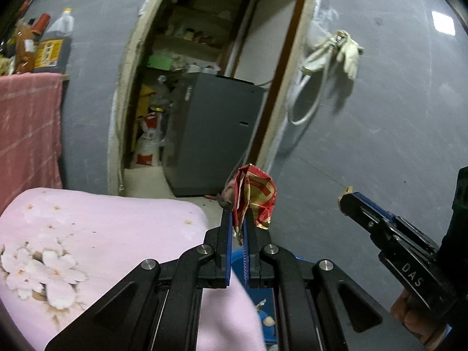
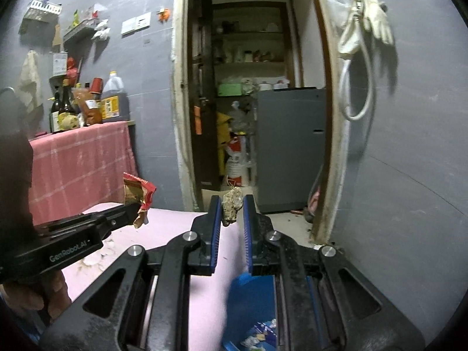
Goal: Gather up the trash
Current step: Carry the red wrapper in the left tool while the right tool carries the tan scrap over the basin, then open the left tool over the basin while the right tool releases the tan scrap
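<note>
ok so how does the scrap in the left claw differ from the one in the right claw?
Colour: the wrapper in the left claw is red and gold, printed; the wad in the right claw is plain beige-brown.
Size: the wrapper sticks out well past its claw; the wad is a small lump between the tips.
Material: the wrapper looks like glossy foil; the wad looks matte and papery.
Shared: both crumpled, both pinched at the tips.
</note>
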Tool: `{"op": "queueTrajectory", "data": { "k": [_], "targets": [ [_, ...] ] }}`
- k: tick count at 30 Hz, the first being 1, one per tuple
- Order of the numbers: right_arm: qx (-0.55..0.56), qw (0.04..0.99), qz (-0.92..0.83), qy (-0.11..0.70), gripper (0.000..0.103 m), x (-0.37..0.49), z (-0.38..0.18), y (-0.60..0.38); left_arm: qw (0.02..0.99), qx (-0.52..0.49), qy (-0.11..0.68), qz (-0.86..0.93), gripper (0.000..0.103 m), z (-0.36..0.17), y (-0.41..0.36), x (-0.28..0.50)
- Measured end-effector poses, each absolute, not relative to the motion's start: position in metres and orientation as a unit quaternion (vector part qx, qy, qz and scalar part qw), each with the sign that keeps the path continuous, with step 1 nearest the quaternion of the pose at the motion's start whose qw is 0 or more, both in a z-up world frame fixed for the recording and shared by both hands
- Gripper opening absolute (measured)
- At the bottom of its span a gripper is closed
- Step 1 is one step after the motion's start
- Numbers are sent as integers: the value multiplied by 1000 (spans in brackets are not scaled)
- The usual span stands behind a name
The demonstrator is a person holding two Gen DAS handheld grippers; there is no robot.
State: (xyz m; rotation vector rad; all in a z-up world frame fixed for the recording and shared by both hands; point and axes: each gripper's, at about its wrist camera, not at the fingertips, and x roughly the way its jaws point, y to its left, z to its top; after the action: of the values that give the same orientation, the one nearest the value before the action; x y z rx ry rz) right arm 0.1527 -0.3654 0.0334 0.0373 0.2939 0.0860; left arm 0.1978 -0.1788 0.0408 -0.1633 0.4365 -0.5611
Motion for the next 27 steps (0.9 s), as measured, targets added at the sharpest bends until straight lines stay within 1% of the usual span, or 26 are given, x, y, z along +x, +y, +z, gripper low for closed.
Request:
{"op": "queueTrajectory", "data": {
  "k": [8, 16, 25, 27],
  "targets": [
    [24, 990, 4, 142, 14, 133, 21, -399, 929, -60, 215, -295, 5, 31, -222, 186],
    [38, 987, -13, 159, 14, 128, 2, -423, 922, -37, 234, -305, 5, 14, -251, 185],
    [59, 981, -25, 185, 15, 133, -19, -444, 901, -18, 297, -315, 5, -19, -277, 201],
    [62, 980, -29, 188, 15, 133, -21, -448, 895, -15, 312, -319, 6, -26, -281, 203]
  ]
}}
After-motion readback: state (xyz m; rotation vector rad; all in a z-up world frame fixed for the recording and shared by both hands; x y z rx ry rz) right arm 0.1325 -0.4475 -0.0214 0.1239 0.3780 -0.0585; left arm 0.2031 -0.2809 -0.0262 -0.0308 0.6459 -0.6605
